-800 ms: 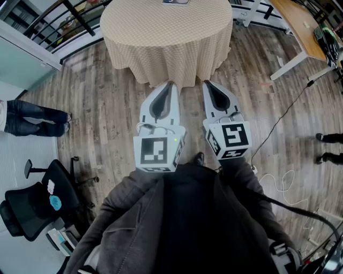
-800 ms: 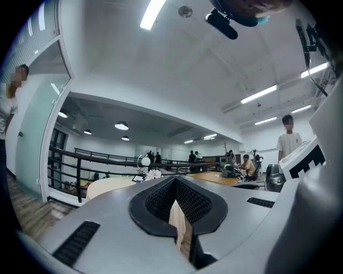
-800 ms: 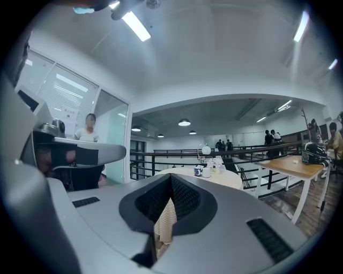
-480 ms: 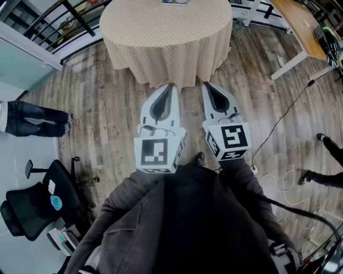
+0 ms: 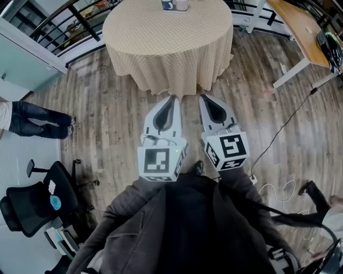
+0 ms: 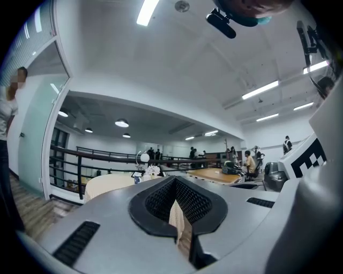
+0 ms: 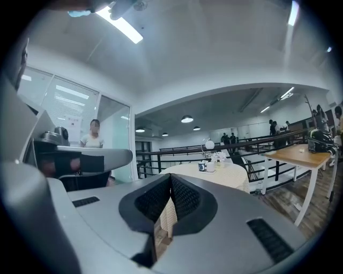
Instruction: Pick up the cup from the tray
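Observation:
A round table (image 5: 169, 40) with a beige cloth stands ahead on the wooden floor. At its far edge are a dark cup (image 5: 168, 4) and a white cup (image 5: 181, 4); no tray shows clearly beneath them. The right gripper view shows the same dark cup (image 7: 202, 167) and white cup (image 7: 210, 166) far off on the table (image 7: 220, 175). My left gripper (image 5: 172, 99) and right gripper (image 5: 201, 97) are held side by side, level, short of the table's near edge. Both are shut and hold nothing. In their own views the left gripper (image 6: 175, 182) and right gripper (image 7: 170, 176) point at the table.
A black office chair (image 5: 32, 206) stands at the lower left. A person's legs (image 5: 35, 120) are at the left and another person (image 5: 321, 198) at the lower right. A wooden desk (image 5: 300, 27) is at the upper right, a cable (image 5: 284, 120) crosses the floor, and a railing (image 5: 69, 21) runs behind the table.
The table sits lower in the head view and the two cups have come into sight at its far edge. Both grippers have edged toward the table. The person at the right has walked down the frame.

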The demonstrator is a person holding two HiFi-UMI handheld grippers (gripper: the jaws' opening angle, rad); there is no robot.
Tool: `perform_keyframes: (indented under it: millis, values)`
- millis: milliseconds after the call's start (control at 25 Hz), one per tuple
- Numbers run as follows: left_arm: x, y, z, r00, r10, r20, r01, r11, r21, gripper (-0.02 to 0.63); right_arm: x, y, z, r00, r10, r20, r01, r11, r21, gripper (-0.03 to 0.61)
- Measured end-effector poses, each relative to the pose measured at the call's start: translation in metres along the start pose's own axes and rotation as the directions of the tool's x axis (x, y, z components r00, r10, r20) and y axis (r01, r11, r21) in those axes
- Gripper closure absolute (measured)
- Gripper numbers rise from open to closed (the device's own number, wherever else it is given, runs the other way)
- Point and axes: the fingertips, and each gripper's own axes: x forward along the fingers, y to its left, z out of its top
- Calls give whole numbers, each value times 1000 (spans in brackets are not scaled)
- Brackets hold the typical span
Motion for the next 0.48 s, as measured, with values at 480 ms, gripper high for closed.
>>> perform_keyframes:
  millis: [480]
  values:
    - [22, 14, -22, 999, 25, -46, -26, 999, -18, 609, 30, -13, -16, 999, 13, -34, -13, 1000, 11, 571]
